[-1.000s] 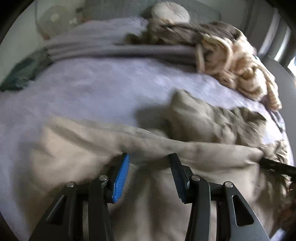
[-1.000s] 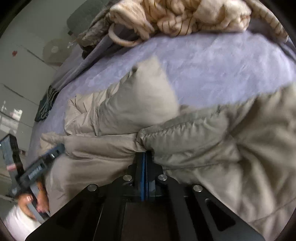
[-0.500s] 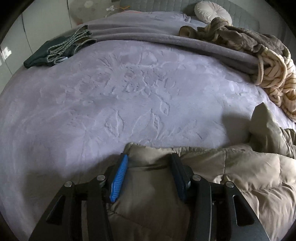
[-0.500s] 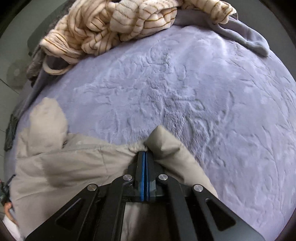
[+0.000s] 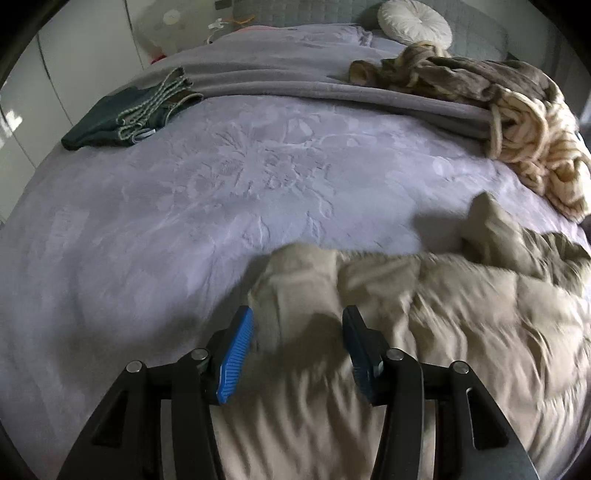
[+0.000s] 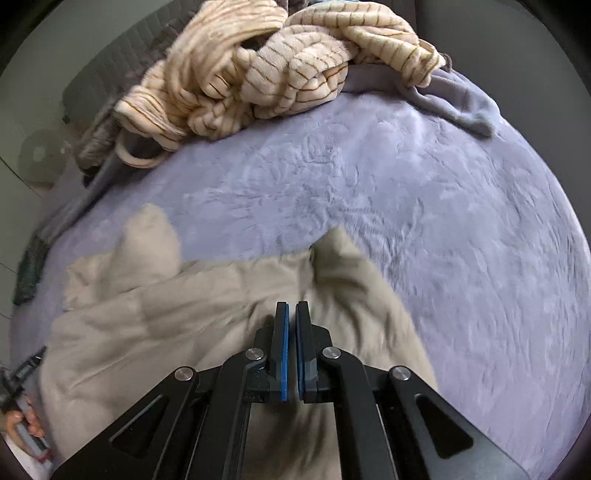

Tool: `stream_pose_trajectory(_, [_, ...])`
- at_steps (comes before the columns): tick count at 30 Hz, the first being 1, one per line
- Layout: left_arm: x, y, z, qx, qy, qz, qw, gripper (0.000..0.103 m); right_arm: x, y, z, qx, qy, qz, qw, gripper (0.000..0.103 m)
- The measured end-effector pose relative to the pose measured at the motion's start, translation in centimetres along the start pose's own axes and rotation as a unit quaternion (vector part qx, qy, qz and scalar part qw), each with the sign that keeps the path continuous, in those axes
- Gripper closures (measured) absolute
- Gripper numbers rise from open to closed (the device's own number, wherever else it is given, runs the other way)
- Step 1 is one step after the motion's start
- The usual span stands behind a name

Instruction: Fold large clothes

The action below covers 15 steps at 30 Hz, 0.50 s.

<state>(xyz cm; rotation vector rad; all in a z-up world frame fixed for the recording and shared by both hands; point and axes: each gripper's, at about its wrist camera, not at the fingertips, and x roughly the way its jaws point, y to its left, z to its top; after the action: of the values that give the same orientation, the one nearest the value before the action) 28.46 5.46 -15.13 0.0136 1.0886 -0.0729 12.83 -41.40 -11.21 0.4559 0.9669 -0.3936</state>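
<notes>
A large beige quilted jacket (image 5: 461, 314) lies spread on the lilac bed cover (image 5: 221, 192), its near edge blurred by motion. My left gripper (image 5: 297, 319) is open, hovering over the jacket's left corner with nothing between the blue pads. In the right wrist view the jacket (image 6: 184, 302) lies below my right gripper (image 6: 291, 306), whose jaws stand a narrow gap apart and hold no cloth. The jacket's right corner (image 6: 340, 254) lies just ahead of the fingertips.
A cream striped fleece blanket (image 6: 266, 70) is heaped at the head of the bed. A dark folded garment (image 5: 129, 114) lies far left. A round white cushion (image 5: 413, 22) and a grey folded blanket (image 5: 295, 85) lie behind. The person's hand (image 6: 22, 424) shows at lower left.
Both grippers carried the jacket's edge forward over the bed. The right gripper has let go of the corner and parted slightly. Both have drawn back; the jacket now lies loose.
</notes>
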Motion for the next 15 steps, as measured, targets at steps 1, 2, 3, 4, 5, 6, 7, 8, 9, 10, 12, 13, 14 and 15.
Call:
stream_pose_trajectory(1, [-0.6, -0.1, -0.4, 0.002, 0.001, 0.0, 1.0, 0.028, -0.7, 0.0, -0.5, 0.005, 0.0, 0.006, 1.0, 0.099])
stream_pose_trajectory(2, [-1.3, -0.1, -0.8, 0.003, -0.003, 0.001, 1.0, 0.018, -1.4, 0.1, -1.0, 0.007, 0.002, 0.014, 1.0, 0.099])
stream_pose_trajectory(3, [-2.0, -0.2, -1.2, 0.003, -0.009, -0.001, 0.9999, 0.018, -1.9, 0.1, -1.5, 0.008, 0.004, 0.019, 1.0, 0.099])
stream_pose_trajectory(4, [-2.7, -0.3, -1.7, 0.007, -0.012, -0.005, 0.9999, 0.018, -2.5, 0.2, -2.0, 0.01, 0.006, 0.023, 1.0, 0.099])
stream_pose_trajectory(5, [-3.1, -0.4, -2.1, 0.01, -0.006, -0.008, 0.9999, 0.018, -3.2, 0.1, -2.6, 0.013, 0.009, 0.028, 0.999, 0.099])
stream_pose_trajectory(6, [-3.3, -0.4, -2.4, 0.012, 0.0, -0.009, 0.9999, 0.018, -3.6, 0.2, -3.2, 0.014, 0.012, 0.032, 0.999, 0.099])
stream_pose_trajectory(7, [-3.6, -0.5, -2.8, 0.013, 0.005, -0.011, 0.9998, 0.018, -4.0, 0.2, -3.7, 0.017, 0.015, 0.035, 0.999, 0.099])
stream_pose_trajectory(8, [-4.0, -0.6, -3.3, 0.013, 0.009, -0.011, 0.9998, 0.018, -4.4, 0.3, -4.2, 0.02, 0.016, 0.037, 0.999, 0.099])
stream_pose_trajectory(9, [-4.3, -0.7, -3.8, 0.012, 0.012, -0.01, 0.9998, 0.018, -4.8, 0.3, -4.7, 0.022, 0.018, 0.039, 0.999, 0.099])
stream_pose_trajectory(10, [-4.7, -0.7, -4.4, 0.013, 0.016, -0.011, 0.9997, 0.018, -5.2, 0.2, -5.3, 0.025, 0.02, 0.041, 0.999, 0.099])
stream_pose_trajectory(12, [-5.6, -0.9, -5.6, 0.017, 0.024, -0.015, 0.9995, 0.0, -5.9, 0.0, -6.4, 0.029, 0.024, 0.045, 0.998, 0.099])
stream_pose_trajectory(13, [-6.0, -1.0, -6.2, 0.018, 0.023, -0.012, 0.9995, 0.0, -6.3, -0.1, -7.0, 0.03, 0.027, 0.046, 0.998, 0.099])
stream_pose_trajectory(14, [-6.5, -1.1, -7.0, 0.022, 0.024, -0.012, 0.9994, 0.0, -6.7, -0.3, -7.6, 0.032, 0.03, 0.046, 0.998, 0.099])
stream_pose_trajectory(15, [-6.7, -1.2, -7.6, 0.025, 0.026, -0.011, 0.9993, 0.0, -7.0, -0.5, -8.2, 0.034, 0.033, 0.047, 0.998, 0.099])
